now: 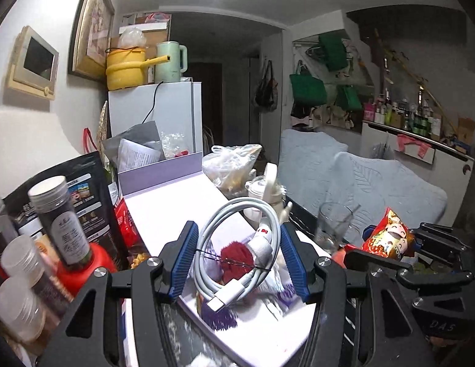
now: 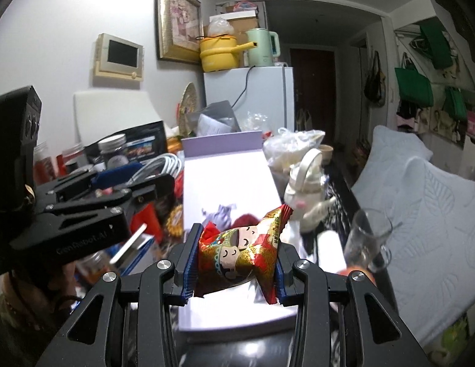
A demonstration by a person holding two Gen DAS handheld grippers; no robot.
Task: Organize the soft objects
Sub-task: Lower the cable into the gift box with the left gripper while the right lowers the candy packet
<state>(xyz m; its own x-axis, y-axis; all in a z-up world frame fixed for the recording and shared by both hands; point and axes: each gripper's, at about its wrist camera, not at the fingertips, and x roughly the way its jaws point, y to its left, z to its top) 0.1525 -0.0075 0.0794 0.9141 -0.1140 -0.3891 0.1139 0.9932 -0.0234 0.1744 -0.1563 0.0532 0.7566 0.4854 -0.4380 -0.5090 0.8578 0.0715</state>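
My left gripper [image 1: 236,260] is shut on a coiled white charging cable [image 1: 237,238], its blue pads pressing both sides of the coil and the plug end hanging toward the camera. My right gripper [image 2: 234,263] is shut on a red and gold snack packet [image 2: 240,250] printed with cartoon figures. The same snack packet [image 1: 387,238] shows at the right of the left wrist view. Both are lifted over an open lilac box [image 2: 225,177], where a red fluffy item [image 1: 237,258] and a purple-printed soft item [image 2: 220,214] lie. The left gripper [image 2: 121,183] appears at the left of the right wrist view.
Jars and bottles [image 1: 63,223] and a black pouch crowd the left of the box. A plastic bag [image 1: 231,165], a white teapot [image 2: 308,189] and a clear glass [image 2: 369,238] stand to its right. A grey quilted sofa [image 1: 375,183] lies further right. A white fridge [image 1: 164,113] stands behind.
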